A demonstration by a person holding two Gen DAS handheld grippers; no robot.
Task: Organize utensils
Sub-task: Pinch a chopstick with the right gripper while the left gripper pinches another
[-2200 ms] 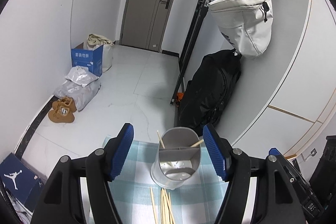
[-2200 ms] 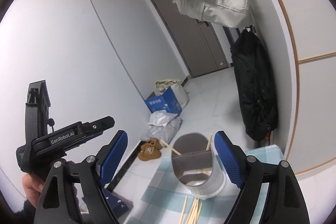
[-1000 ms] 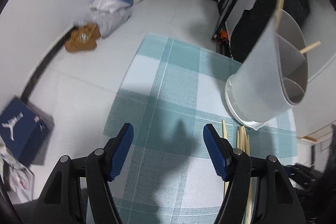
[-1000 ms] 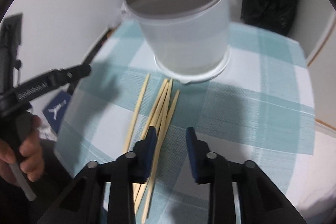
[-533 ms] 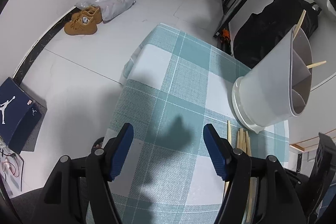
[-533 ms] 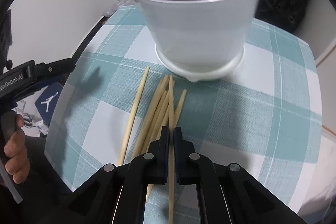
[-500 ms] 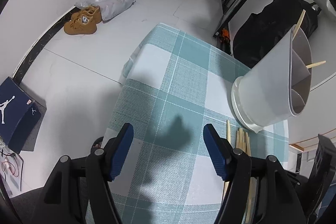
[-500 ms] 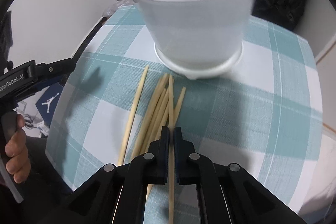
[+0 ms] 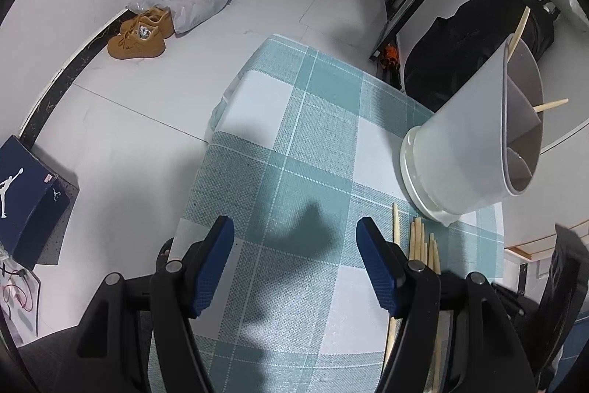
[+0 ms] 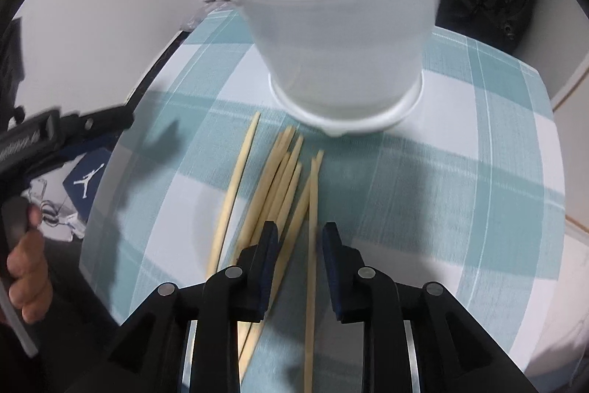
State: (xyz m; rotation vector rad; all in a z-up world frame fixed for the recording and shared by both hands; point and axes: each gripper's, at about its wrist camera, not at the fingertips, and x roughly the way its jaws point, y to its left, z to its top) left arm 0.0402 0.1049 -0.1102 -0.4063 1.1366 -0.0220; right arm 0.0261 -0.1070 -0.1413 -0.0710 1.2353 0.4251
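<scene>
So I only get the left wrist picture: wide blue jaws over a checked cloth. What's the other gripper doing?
Observer: The right gripper hangs low over the loose chopsticks, just in front of the white holder.
Visitor: Is it holding one?
Observer: No. Its jaws have just been opening. Chopsticks lie between them, but none is clamped.
Visitor: And who's carrying the gripper I look through?
Observer: A hand grips the handle of the left gripper, at the left edge of the right wrist picture.

Left gripper [image 9: 294,234] jaws gape; right gripper [image 10: 300,238] jaws just opened partway.
</scene>
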